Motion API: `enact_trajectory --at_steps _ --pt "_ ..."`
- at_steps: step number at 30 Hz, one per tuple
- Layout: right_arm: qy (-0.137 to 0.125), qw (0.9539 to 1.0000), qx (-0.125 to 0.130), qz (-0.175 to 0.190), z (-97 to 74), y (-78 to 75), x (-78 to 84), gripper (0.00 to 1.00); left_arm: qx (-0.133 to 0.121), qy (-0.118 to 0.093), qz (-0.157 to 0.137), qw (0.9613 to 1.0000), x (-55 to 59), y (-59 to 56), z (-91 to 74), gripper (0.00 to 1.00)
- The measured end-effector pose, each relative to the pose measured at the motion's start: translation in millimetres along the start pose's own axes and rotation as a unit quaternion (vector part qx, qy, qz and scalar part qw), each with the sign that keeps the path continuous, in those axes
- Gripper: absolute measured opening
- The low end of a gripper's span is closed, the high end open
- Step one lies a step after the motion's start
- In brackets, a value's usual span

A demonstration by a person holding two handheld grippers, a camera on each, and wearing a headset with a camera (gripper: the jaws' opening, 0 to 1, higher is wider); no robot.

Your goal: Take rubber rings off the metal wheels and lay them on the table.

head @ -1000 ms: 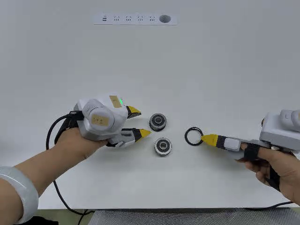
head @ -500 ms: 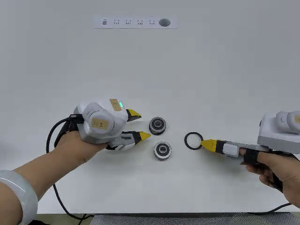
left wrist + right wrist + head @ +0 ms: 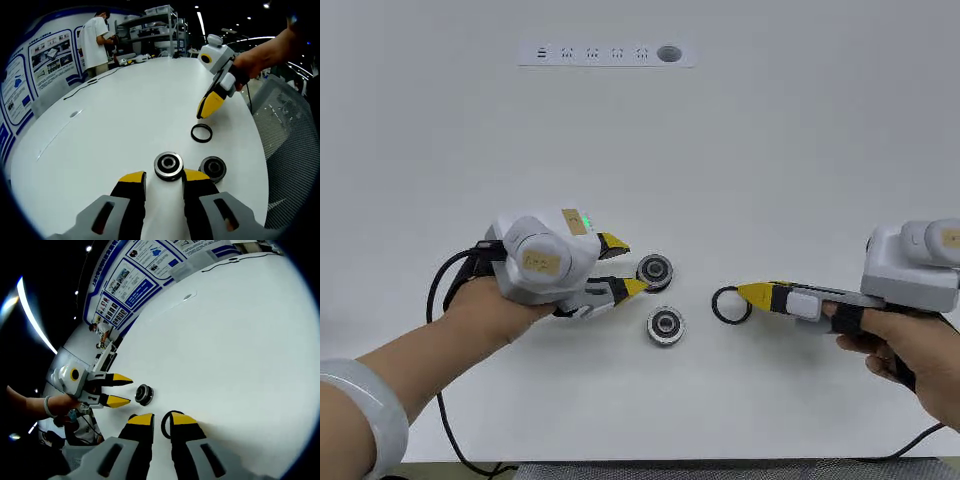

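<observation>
Two metal wheels with black rubber rims lie on the white table. The farther wheel (image 3: 655, 270) (image 3: 168, 166) sits just ahead of my left gripper (image 3: 625, 265) (image 3: 164, 177), whose open jaws flank it without touching. The nearer wheel (image 3: 665, 324) (image 3: 212, 168) lies free beside it. A loose black rubber ring (image 3: 728, 305) (image 3: 201, 133) lies flat on the table. My right gripper (image 3: 755, 293) (image 3: 162, 420) hovers at the ring's right edge, jaws a narrow gap apart, with part of the ring (image 3: 165, 424) showing in the gap. The farther wheel (image 3: 143, 394) shows beyond it.
A white power strip (image 3: 607, 53) lies at the table's far edge. A black cable (image 3: 442, 290) trails from the left gripper off the near edge. In the left gripper view a person (image 3: 96, 42) stands beyond the table by shelves.
My left gripper has moved right until its jaws flank the farther wheel. The right gripper has lifted slightly and shifted left over the ring, which stays on the table.
</observation>
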State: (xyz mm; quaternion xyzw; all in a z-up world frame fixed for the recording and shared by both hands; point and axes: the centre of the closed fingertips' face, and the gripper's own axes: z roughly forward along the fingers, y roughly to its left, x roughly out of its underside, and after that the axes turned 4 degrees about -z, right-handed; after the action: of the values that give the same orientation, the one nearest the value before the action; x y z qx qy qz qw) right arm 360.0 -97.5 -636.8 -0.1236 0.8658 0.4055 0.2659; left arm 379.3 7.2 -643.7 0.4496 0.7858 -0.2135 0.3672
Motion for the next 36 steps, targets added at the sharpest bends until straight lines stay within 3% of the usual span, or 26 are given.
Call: enact_trajectory --at_steps 13,36 --pt "0.005 0.9995 -0.031 -0.009 23.6 21.0 -5.0 0.13 0.012 0.002 0.009 0.9999 -6.8 -6.0 10.2 0.22" --pt "0.015 0.9984 -0.054 -0.003 43.1 29.1 -9.4 0.13 0.027 0.016 0.019 0.9993 -6.3 -8.5 20.7 0.16"
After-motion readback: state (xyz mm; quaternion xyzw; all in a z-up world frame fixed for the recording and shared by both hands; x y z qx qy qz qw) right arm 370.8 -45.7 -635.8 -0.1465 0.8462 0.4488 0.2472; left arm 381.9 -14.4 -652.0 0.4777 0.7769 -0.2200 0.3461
